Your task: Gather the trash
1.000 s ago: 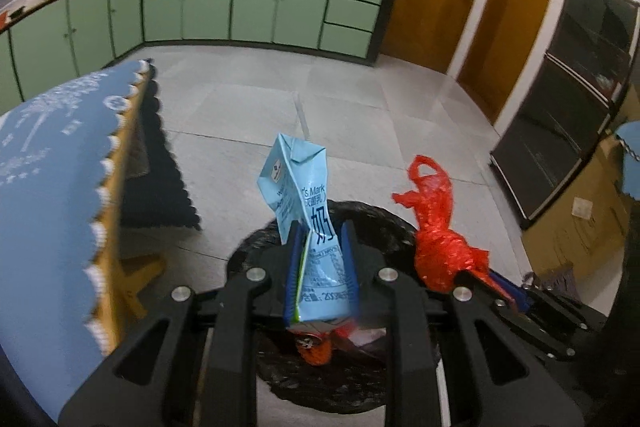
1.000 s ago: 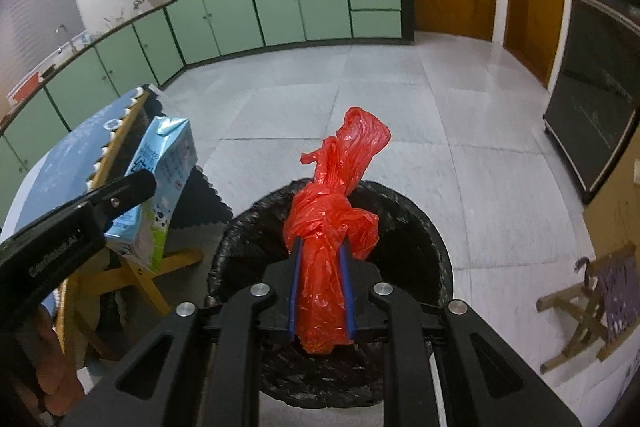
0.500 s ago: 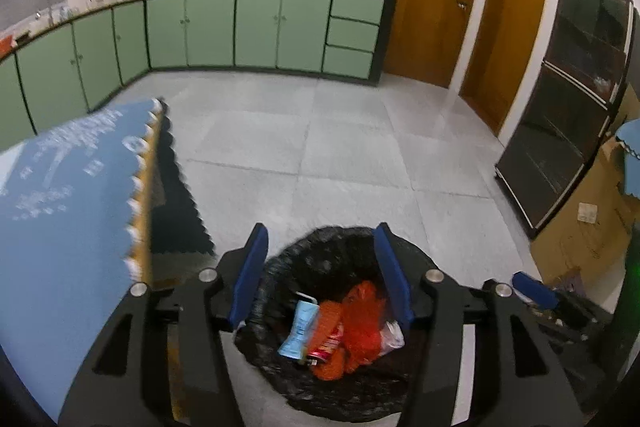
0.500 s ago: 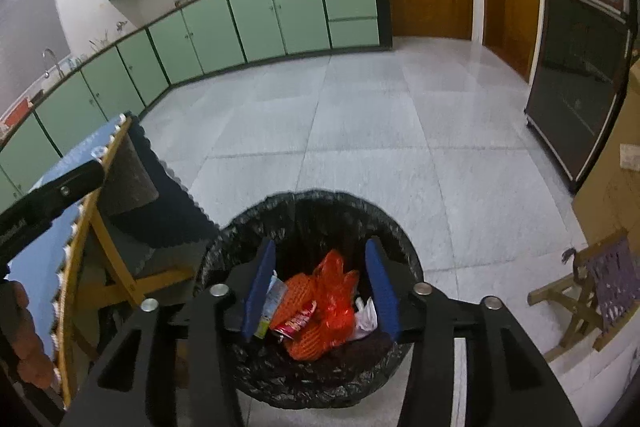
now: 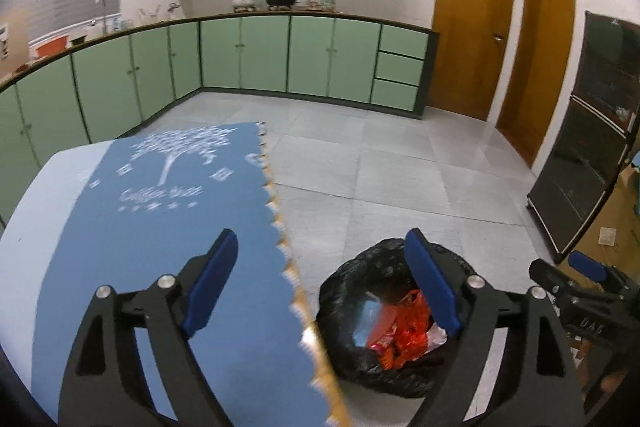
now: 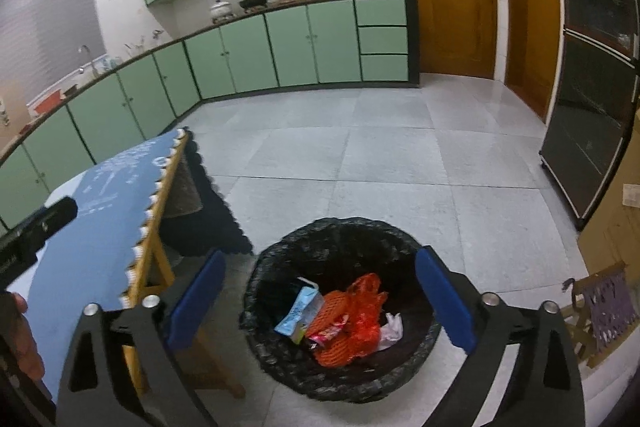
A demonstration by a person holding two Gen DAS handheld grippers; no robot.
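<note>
A black-lined trash bin (image 6: 280, 259) stands on the floor beside the table. Inside lie a light blue milk carton (image 6: 298, 311), a red plastic bag (image 6: 366, 311) and other orange and white scraps. The bin also shows in the left wrist view (image 5: 360, 275), low and right of centre. My left gripper (image 5: 324, 287) is open and empty, spanning the table edge and the bin. My right gripper (image 6: 318, 303) is open and empty, above the bin. The other gripper's tip shows in each view's side.
A table with a blue scalloped mat (image 5: 160, 219) on yellow wooden legs (image 6: 160, 255) stands left of the bin. Green kitchen cabinets (image 5: 280, 55) line the far wall. Wooden doors (image 5: 472, 39) and a dark glass cabinet (image 5: 592, 147) stand to the right. Grey tile floor lies between.
Both grippers opened and dropped the milk carton and the red bag into the bin. Both have since risen and pulled back, the left one shifting over the table edge.
</note>
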